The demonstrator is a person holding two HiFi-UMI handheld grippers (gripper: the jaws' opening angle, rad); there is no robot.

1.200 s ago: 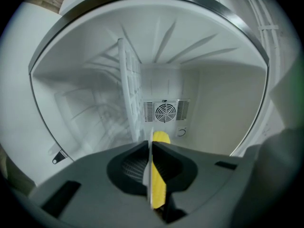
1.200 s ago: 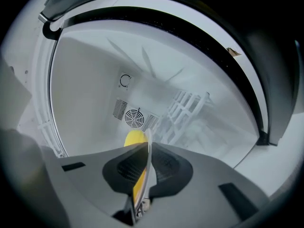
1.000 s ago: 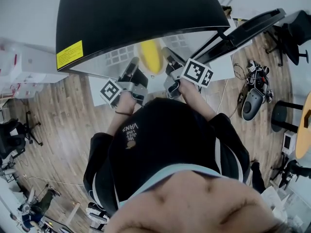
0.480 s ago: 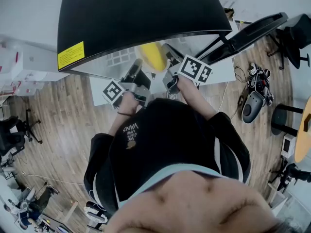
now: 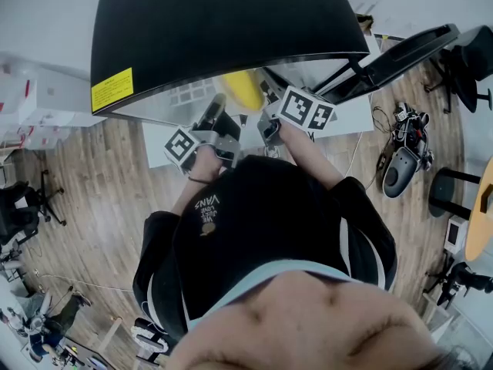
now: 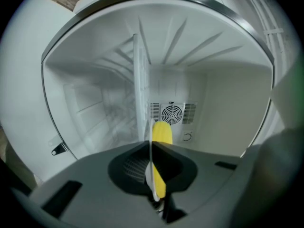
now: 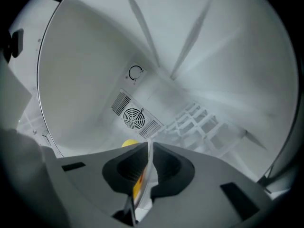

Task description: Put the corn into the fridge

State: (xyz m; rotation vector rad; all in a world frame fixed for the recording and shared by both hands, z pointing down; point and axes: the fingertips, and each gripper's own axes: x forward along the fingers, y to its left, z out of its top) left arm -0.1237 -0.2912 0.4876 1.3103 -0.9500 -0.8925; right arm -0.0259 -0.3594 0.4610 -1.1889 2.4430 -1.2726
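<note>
heading in with the load, that's my step tag: corn is at the mouth of the fridge (image 5: 231,21), not set down yet. agree? — a

yes. left to right: left gripper (image 6: 151,148) has its jaws pressed nearly together on a thin white edge. it looks like a plate (image 6: 150,179) seen edge-on, can't be fully sure. — b

and the corn (image 5: 243,89)? — a

middle, between the two grippers, just under the front lip of the fridge top. it seems to lie flat on that plate, beside the edge the jaws pinch. — b

right gripper (image 7: 148,148)? — a

same story, jaws almost together on the white edge, with yellow showing right beside it. so it's a two-handed carry, neither gripper is on the corn itself. — b

axis? — a

long axis runs front to back along the grippers' pointing line. far tip aims at the fan (image 6: 171,113) on the back wall, near end is toward the person. — b

next move? — a

my guess: push further in and keep both sides level so the cob doesn't roll sideways off. then lower onto the shelf (image 6: 137,80) or the fridge floor, spread both jaws and back straight out. the open door is on the right, so the right side likely has less room. — b
</note>
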